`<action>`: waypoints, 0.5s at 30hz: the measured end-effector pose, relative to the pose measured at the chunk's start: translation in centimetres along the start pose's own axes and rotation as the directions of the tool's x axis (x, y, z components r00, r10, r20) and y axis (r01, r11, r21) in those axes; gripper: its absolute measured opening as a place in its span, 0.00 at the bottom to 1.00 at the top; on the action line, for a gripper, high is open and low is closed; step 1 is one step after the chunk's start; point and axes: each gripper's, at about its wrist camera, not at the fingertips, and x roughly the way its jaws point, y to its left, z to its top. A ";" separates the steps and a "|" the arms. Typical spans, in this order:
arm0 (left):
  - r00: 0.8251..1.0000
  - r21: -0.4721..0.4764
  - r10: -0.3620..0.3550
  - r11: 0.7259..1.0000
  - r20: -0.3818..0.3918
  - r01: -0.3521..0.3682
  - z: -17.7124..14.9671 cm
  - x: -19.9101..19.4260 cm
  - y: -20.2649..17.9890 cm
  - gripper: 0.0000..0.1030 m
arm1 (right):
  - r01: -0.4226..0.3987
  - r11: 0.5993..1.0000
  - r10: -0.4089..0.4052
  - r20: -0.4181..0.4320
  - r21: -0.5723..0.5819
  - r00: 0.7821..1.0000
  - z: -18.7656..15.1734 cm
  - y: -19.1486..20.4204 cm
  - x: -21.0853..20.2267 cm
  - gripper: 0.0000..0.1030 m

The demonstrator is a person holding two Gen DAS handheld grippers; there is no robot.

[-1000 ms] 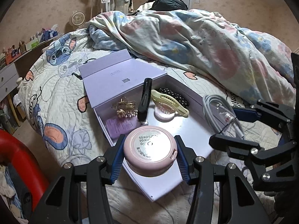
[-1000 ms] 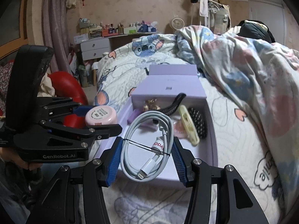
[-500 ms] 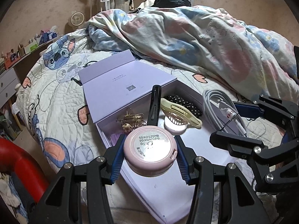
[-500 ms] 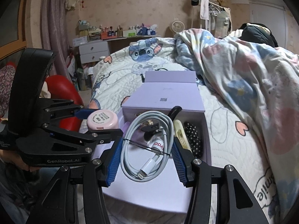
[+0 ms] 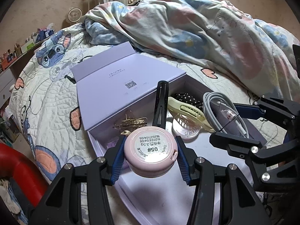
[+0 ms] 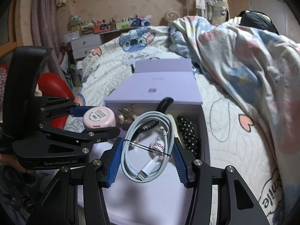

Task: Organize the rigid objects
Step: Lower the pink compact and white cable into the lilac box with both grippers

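While both items hang over the lilac box (image 5: 131,86):
Left tool (image 5: 150,154): clamped on pink compact (image 5: 151,150); rigid, light, slick rim.
Right tool (image 6: 146,162): clamped on coiled cable (image 6: 148,148); springy, held across coil.

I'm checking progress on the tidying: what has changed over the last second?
Both grippers moved closer over the open lilac box, which now looms larger. The left gripper still clamps the pink compact; the right gripper still clamps the coiled white cable. Nothing was released. The clips and the small clear jar inside the box lie as before.
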 end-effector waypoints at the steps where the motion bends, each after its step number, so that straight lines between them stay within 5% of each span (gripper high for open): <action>1: 1.000 0.001 -0.001 1.000 -0.004 0.001 0.0 0.3 0.0 0.49 | 0.001 1.000 -0.001 -0.006 0.003 1.000 -0.1 -0.1 0.2 0.50; 15: 0.999 0.038 -0.010 0.999 -0.053 0.012 -0.8 3.3 -1.0 0.49 | 0.029 0.999 -0.028 -0.080 0.013 0.996 -1.5 -1.0 2.9 0.50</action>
